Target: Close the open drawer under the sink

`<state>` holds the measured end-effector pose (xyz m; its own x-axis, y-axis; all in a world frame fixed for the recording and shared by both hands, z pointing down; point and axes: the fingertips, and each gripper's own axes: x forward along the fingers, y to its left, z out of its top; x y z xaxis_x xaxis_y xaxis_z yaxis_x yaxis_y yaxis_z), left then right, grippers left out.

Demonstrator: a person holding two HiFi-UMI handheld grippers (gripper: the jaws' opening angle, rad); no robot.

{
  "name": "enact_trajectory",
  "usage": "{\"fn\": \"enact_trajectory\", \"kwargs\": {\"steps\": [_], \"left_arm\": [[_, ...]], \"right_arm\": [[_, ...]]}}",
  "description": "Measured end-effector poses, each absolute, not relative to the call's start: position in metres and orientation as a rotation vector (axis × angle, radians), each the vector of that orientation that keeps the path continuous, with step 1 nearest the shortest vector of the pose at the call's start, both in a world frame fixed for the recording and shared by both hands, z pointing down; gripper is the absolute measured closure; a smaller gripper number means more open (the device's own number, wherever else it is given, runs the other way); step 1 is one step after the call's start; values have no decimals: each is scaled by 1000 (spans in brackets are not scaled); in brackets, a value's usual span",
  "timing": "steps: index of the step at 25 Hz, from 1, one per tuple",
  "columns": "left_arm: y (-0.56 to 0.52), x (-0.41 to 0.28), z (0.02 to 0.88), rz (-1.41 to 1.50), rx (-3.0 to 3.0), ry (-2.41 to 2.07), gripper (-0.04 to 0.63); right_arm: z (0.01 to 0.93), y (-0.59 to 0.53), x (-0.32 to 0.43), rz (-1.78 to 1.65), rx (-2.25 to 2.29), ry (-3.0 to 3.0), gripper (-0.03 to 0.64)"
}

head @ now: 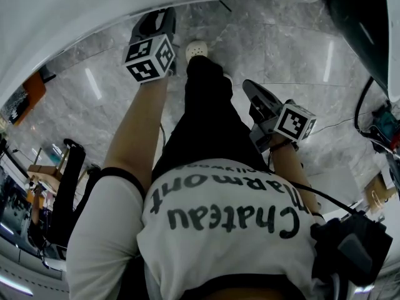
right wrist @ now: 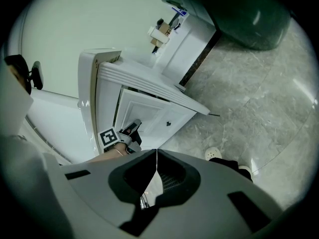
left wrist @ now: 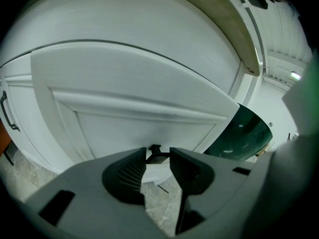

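The white panelled drawer front [left wrist: 129,83] fills the left gripper view and juts out from the white cabinet [right wrist: 149,108] in the right gripper view. A small black knob [left wrist: 155,150] [right wrist: 168,124] sits on it. My left gripper [left wrist: 158,156] [head: 161,16] [right wrist: 133,127] is up close to the panel, jaws open, with the knob showing in the gap between the tips. I cannot tell whether it touches the knob. My right gripper [head: 251,91] [right wrist: 157,156] hangs back over the floor, shut and empty.
Grey marble floor [head: 281,49] lies underfoot, with the person's white shoe [head: 196,49] near the cabinet base. A dark green round container [right wrist: 234,9] [left wrist: 244,133] stands to the right of the cabinet. A black handle [left wrist: 6,111] is on the neighbouring door at left.
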<state>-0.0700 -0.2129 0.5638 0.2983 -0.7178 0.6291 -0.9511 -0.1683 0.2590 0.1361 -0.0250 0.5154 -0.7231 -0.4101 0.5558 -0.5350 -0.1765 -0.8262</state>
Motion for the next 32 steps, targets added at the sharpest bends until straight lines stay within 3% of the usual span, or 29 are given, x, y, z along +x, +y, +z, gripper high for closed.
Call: {"fn": "enact_trajectory", "kwargs": {"steps": [32], "left_arm": [[-240,-74,568,445,1945,-1521,449]], "right_arm": [[524,-19,138,2048,1140,-1963,604]]}}
